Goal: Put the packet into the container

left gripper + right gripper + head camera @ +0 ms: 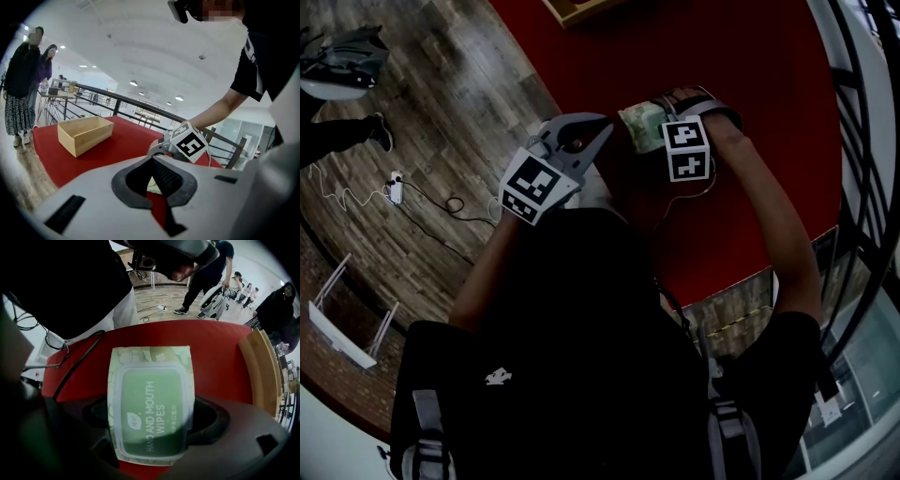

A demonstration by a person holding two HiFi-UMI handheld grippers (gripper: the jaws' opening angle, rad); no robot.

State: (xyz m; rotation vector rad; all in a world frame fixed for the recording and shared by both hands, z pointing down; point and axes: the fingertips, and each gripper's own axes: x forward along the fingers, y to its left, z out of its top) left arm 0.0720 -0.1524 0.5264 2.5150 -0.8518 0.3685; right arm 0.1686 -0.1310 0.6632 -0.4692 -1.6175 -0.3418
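Note:
The packet (150, 404) is a green pack of hand and mouth wipes, label up, over the red table (220, 352). It lies between the jaws of my right gripper (151, 416), with a dark gap on each side, so that gripper is open. In the head view the packet (642, 127) sits just ahead of the right gripper (661, 122). My left gripper (595, 131) hovers close beside it, jaws together and empty (152, 161). The container, an open wooden box (84, 133), stands far off on the table (577, 9), at the right edge in the right gripper view (260, 366).
The red table (722, 56) ends near my body, with wooden floor (459, 84) to its left. Cables and a power strip (398, 192) and a white rack (342, 323) lie on the floor. People stand beyond the table (23, 84); a black railing (140, 108) runs behind it.

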